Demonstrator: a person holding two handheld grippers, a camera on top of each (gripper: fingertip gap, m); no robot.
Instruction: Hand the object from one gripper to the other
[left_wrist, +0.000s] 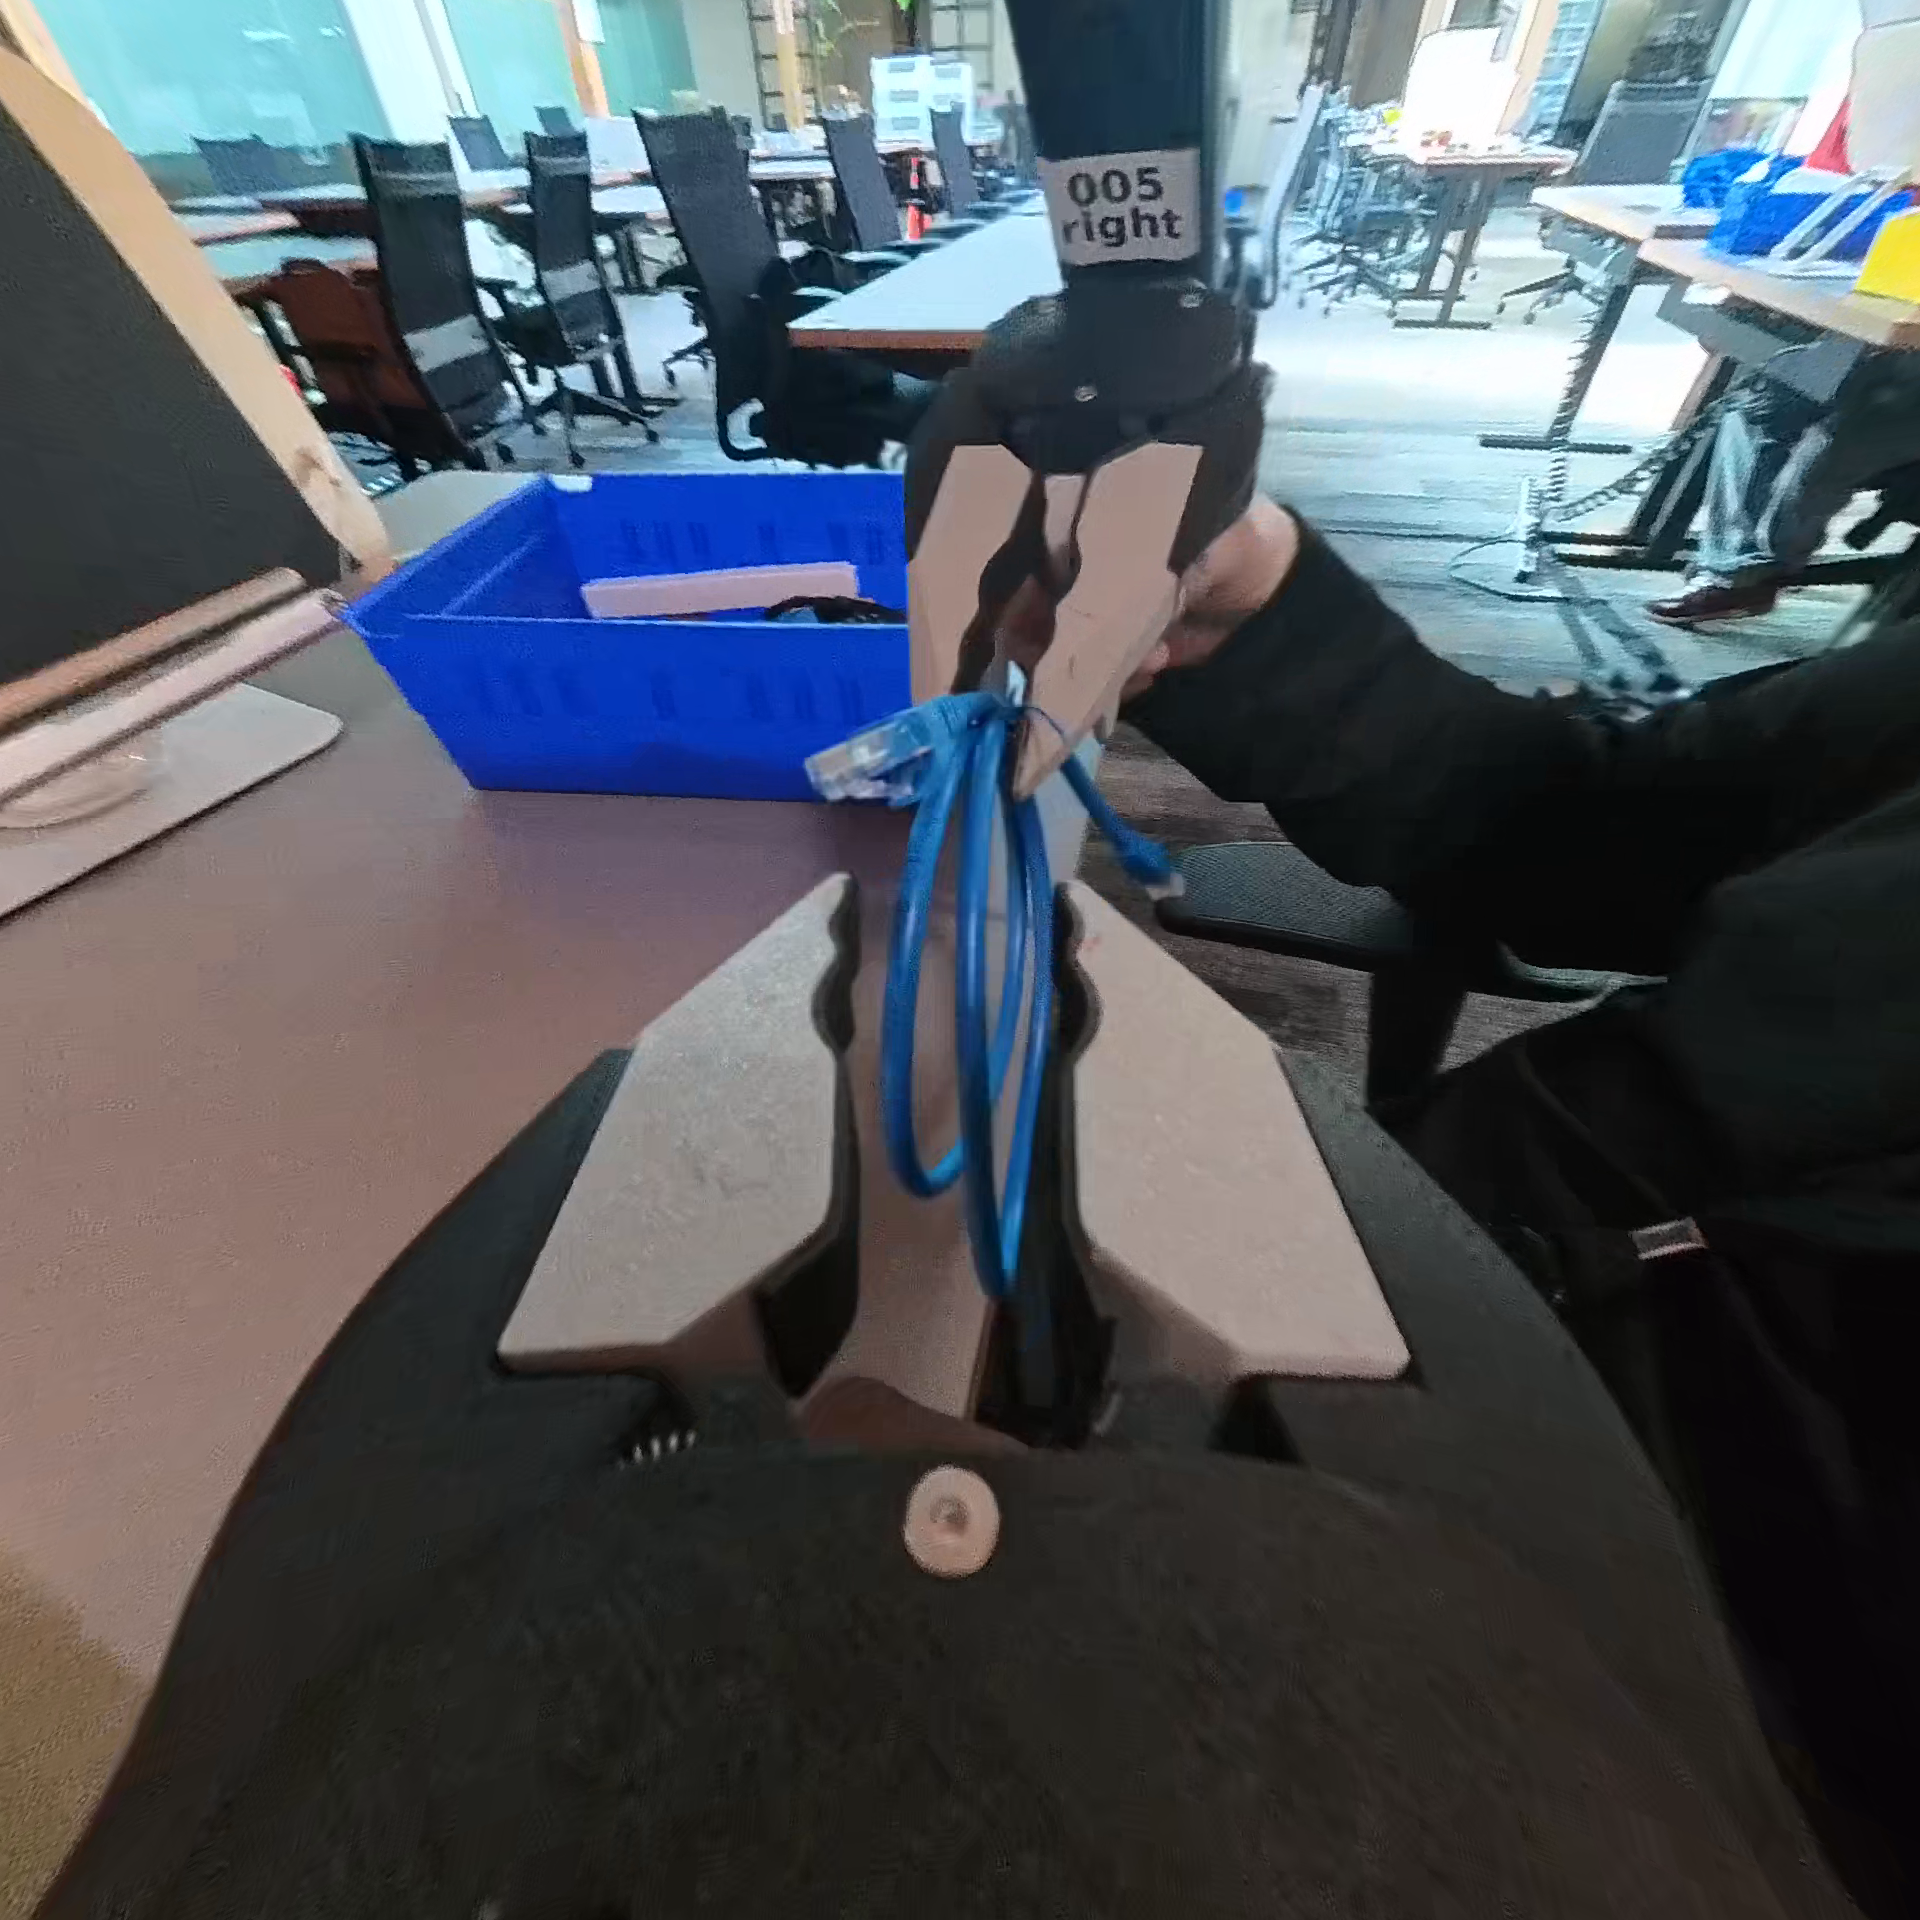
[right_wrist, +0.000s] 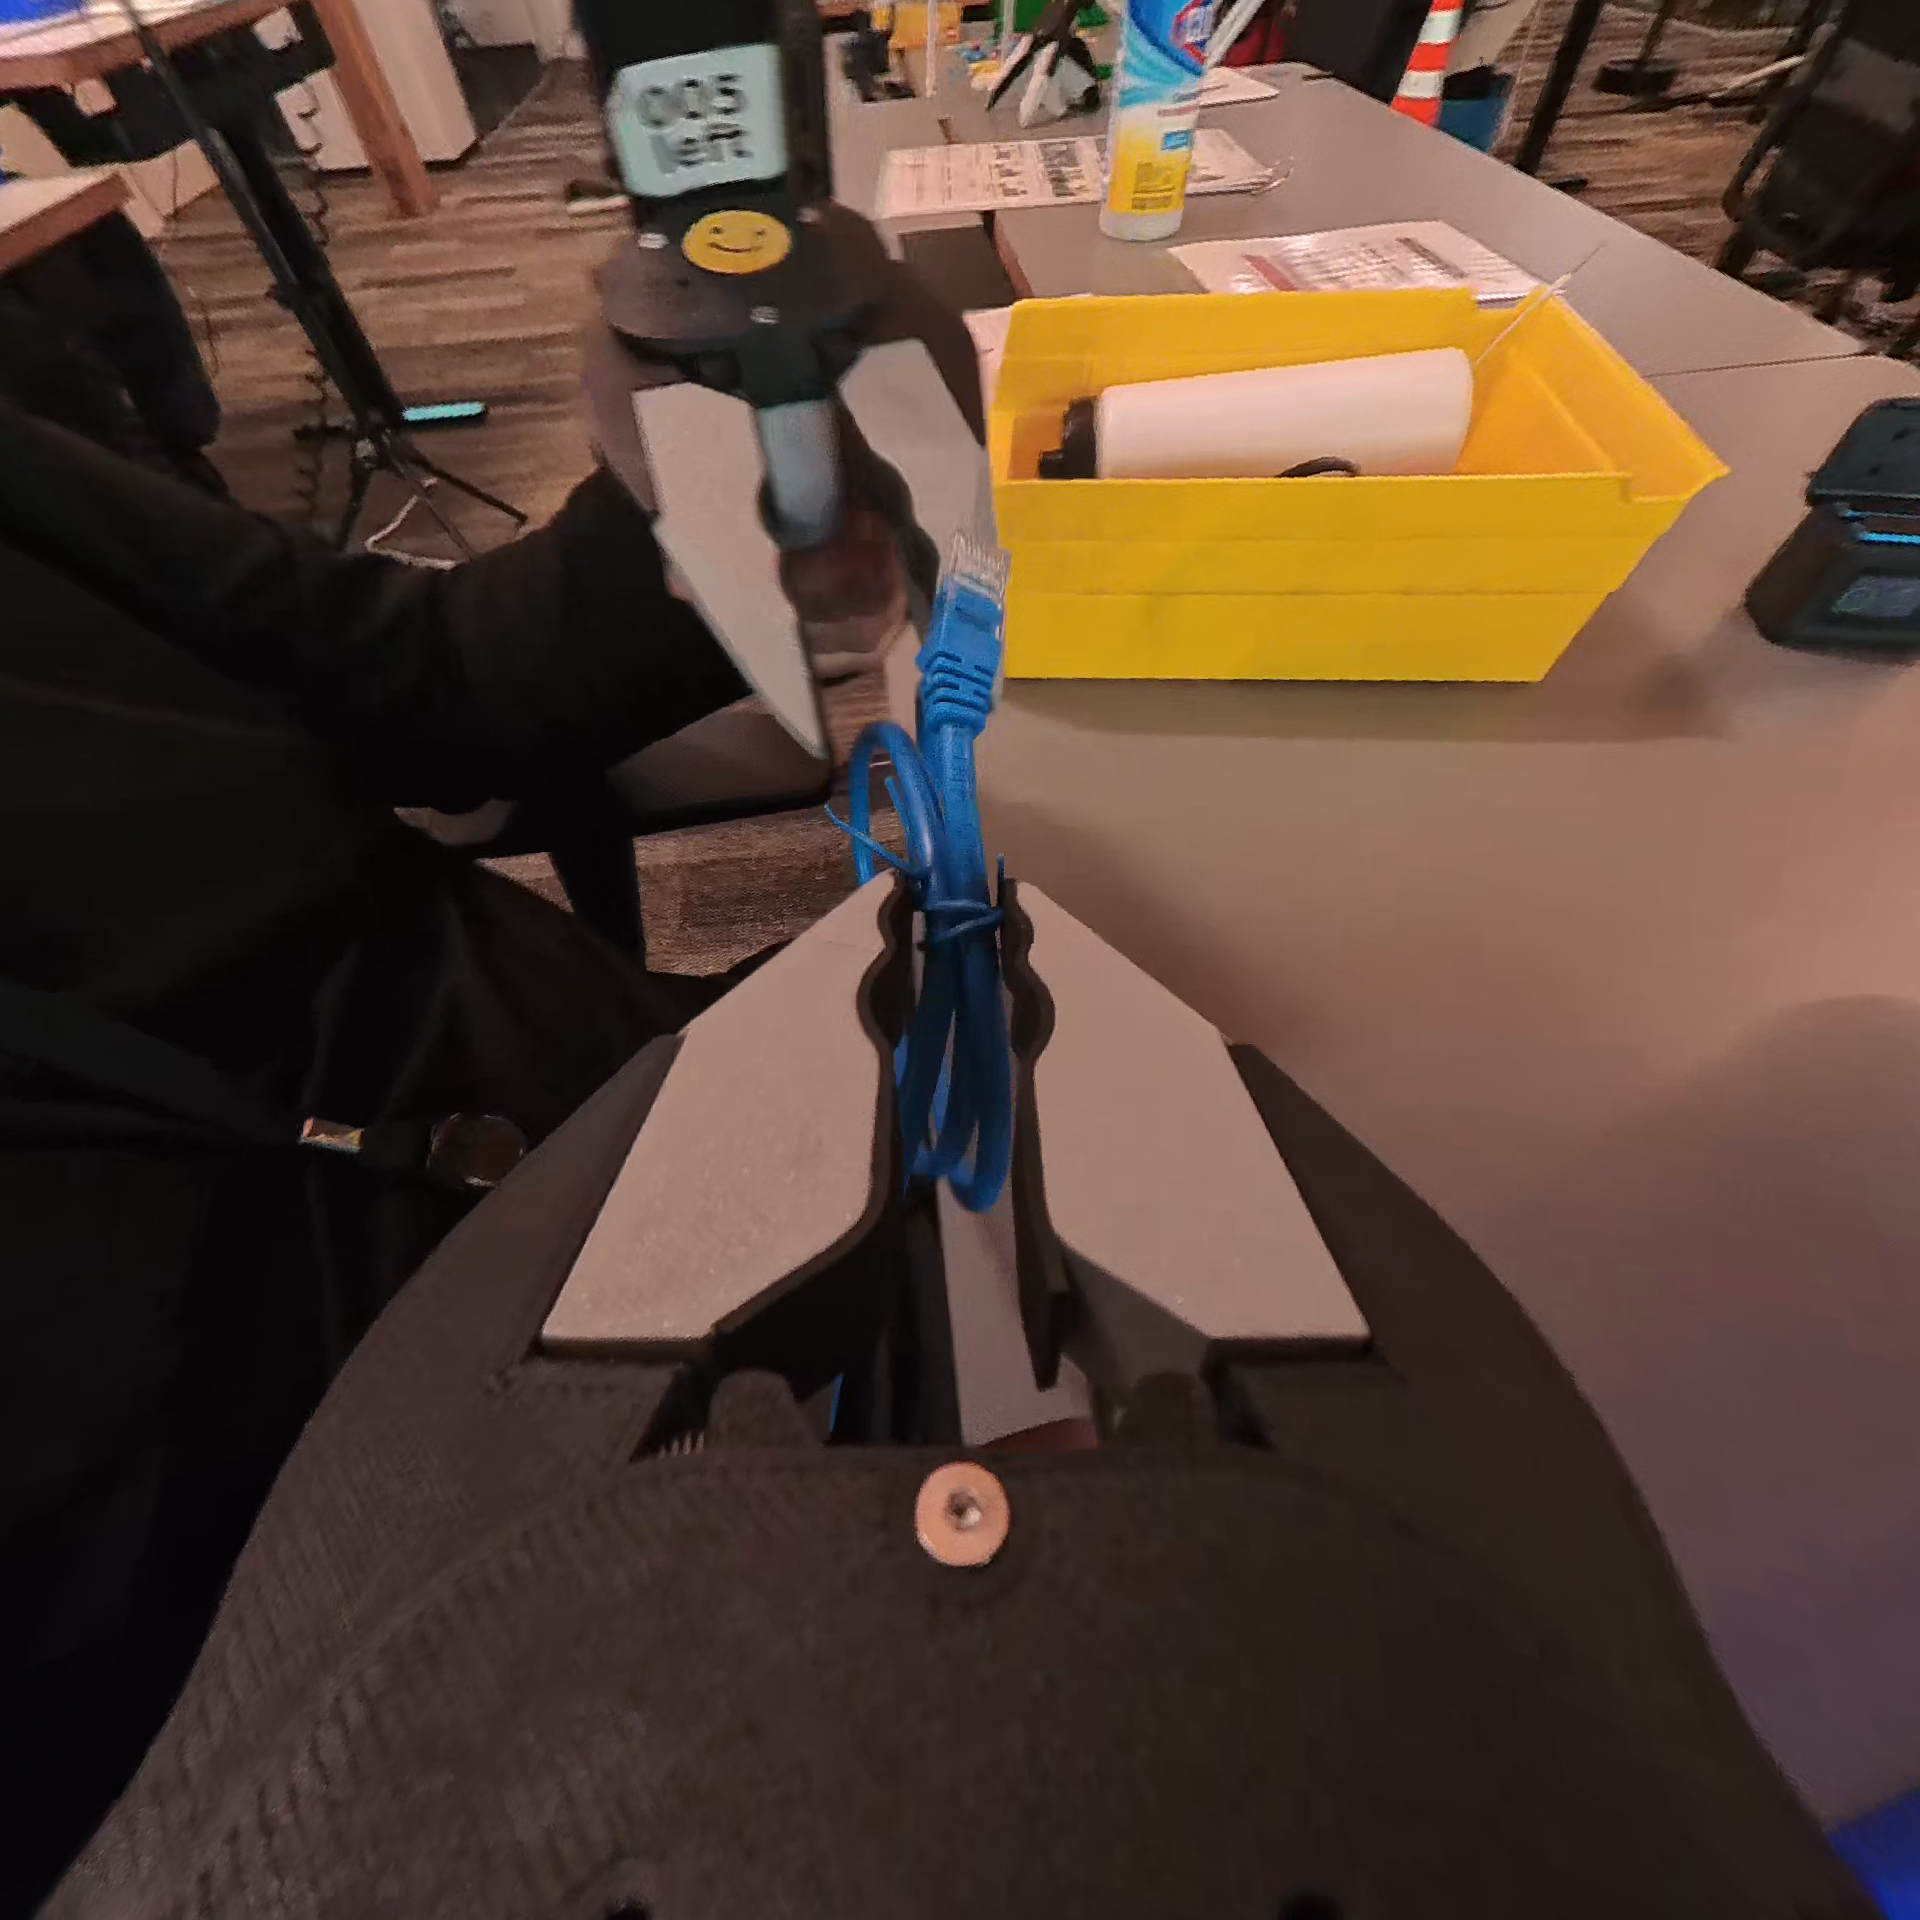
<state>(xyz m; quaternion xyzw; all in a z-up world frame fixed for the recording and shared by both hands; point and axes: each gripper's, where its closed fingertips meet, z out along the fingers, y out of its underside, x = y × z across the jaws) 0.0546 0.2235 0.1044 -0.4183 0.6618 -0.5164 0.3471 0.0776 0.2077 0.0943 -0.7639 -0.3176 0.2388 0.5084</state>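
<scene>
A coiled blue network cable (left_wrist: 966, 987), bound with a thin tie, hangs above the table edge. My right gripper (left_wrist: 997, 727) comes down from above and is shut on the cable at the tie. The right wrist view shows the same grip: the right gripper (right_wrist: 956, 891) pinches the cable (right_wrist: 956, 997), and one connector (right_wrist: 966, 613) sticks out beyond the tips. My left gripper (left_wrist: 956, 894) is open, its fingers on either side of the hanging loops, not pressing them. It also shows in the right wrist view (right_wrist: 883, 675), open, next to the connector.
A blue bin (left_wrist: 644, 717) with loose items stands on the brown table (left_wrist: 416, 935), with a monitor base (left_wrist: 156, 748) at the left. A yellow bin (right_wrist: 1299, 582) holds a white bottle (right_wrist: 1278, 416). A black device (right_wrist: 1849, 561) sits at the right. A black sleeve (left_wrist: 1455, 727) reaches in. The tips of both grippers are at nearly the same place.
</scene>
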